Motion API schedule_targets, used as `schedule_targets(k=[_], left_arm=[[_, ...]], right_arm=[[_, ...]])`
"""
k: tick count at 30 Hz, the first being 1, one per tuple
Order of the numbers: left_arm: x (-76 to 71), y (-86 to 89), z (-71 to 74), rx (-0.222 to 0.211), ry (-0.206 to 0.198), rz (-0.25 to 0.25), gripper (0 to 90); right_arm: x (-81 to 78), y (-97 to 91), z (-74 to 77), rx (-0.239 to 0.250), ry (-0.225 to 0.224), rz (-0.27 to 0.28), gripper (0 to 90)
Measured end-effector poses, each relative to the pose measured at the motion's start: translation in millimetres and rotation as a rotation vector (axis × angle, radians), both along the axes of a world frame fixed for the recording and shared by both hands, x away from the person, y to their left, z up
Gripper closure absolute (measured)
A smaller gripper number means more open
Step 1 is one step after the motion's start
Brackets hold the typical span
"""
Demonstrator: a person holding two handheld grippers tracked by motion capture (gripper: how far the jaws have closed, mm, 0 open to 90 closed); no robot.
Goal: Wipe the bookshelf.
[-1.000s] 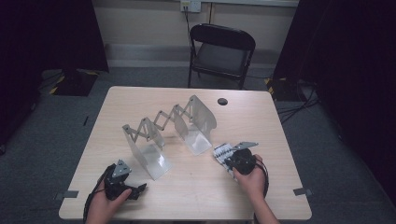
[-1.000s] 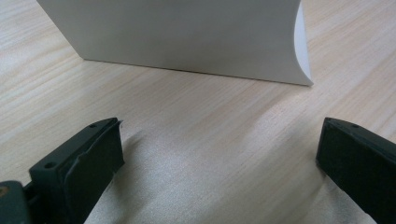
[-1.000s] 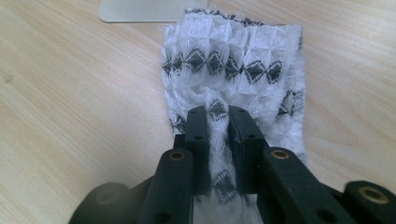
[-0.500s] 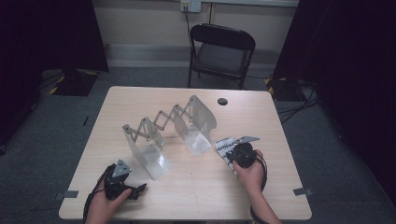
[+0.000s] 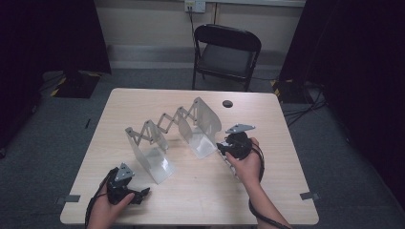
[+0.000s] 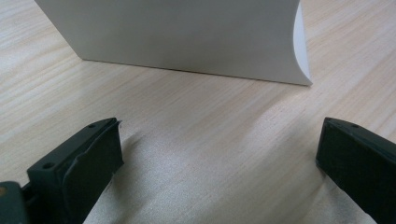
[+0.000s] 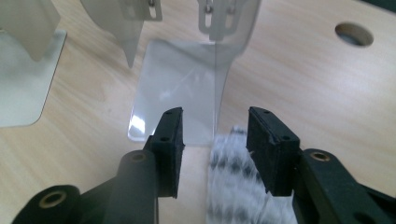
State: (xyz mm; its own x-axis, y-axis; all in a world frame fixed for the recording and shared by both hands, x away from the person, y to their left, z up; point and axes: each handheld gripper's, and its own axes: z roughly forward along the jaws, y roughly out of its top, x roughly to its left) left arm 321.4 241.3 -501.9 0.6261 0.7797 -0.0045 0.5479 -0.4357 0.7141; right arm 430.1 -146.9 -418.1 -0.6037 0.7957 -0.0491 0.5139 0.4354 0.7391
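Note:
An extending metal rack with a scissor linkage (image 5: 165,121) stands on the wooden table (image 5: 286,143). Its end plates are at the front left (image 5: 153,157) and back right (image 5: 203,126). My right gripper (image 5: 222,146) hovers just right of the back-right plate (image 7: 187,84). In the right gripper view its jaws (image 7: 215,144) have just been opening, and the pads press on nothing. A black-and-white patterned thing (image 7: 236,186) lies blurred on the table below them and shows beside the hand (image 5: 230,166). My left gripper (image 5: 142,194) rests near the front edge, its jaws (image 6: 219,144) wide open and facing the front-left plate (image 6: 187,37).
A round cable hole (image 5: 228,103) sits in the table's back right part. A black folding chair (image 5: 227,52) stands behind the table. Tape marks lie by the front corners (image 5: 310,195). Dark curtains hang on both sides.
The right hand has risen and moved toward the rack's back-right plate, and its jaws have opened off the patterned thing. The left hand has stayed put.

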Motion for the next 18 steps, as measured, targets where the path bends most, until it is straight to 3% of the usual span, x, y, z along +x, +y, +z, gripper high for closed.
schedule_targets(k=[7,18], left_arm=[[0.1,0.0,0.0,0.0,0.001,-0.001,0.0],[0.1,0.0,0.0,0.0,0.0,-0.001,0.0]], right_arm=[[18.9,16.4,10.2,0.039,-0.02,0.008,63.8],[22.6,20.4,16.1,0.057,-0.022,-0.028,79.1]])
